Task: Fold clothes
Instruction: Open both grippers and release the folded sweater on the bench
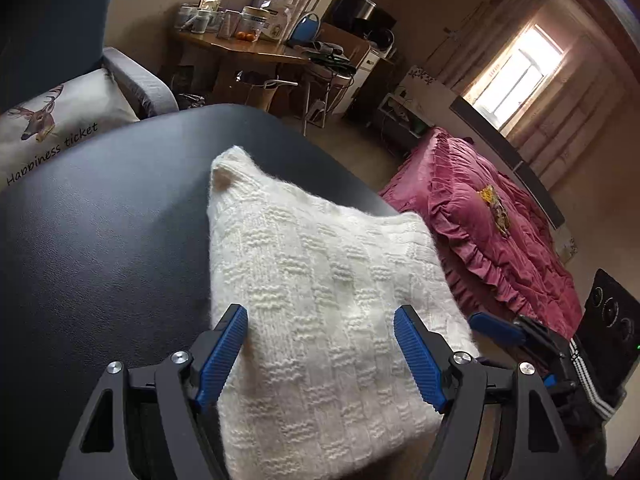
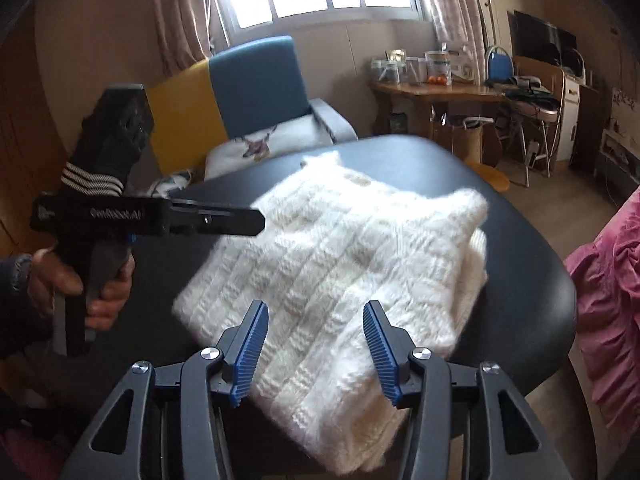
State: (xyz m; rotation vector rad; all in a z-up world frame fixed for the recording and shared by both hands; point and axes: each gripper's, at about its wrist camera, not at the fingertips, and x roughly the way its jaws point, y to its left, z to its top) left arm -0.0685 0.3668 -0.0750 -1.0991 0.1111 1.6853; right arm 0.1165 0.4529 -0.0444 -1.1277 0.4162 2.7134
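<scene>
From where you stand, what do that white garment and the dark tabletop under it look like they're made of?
The white sweater looks like fuzzy knitted wool or acrylic yarn: a raised basket-weave stitch pattern and a soft halo along its edges. The black tabletop looks like smooth, semi-gloss leatherette or coated board, judging by its faint grain and window reflections; which one is unclear.

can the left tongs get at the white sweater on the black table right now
Probably yes. The left tongs stand open right over the near edge of the folded white sweater on the black table, with nothing between. The right tongs are beside them, not blocking.
</scene>
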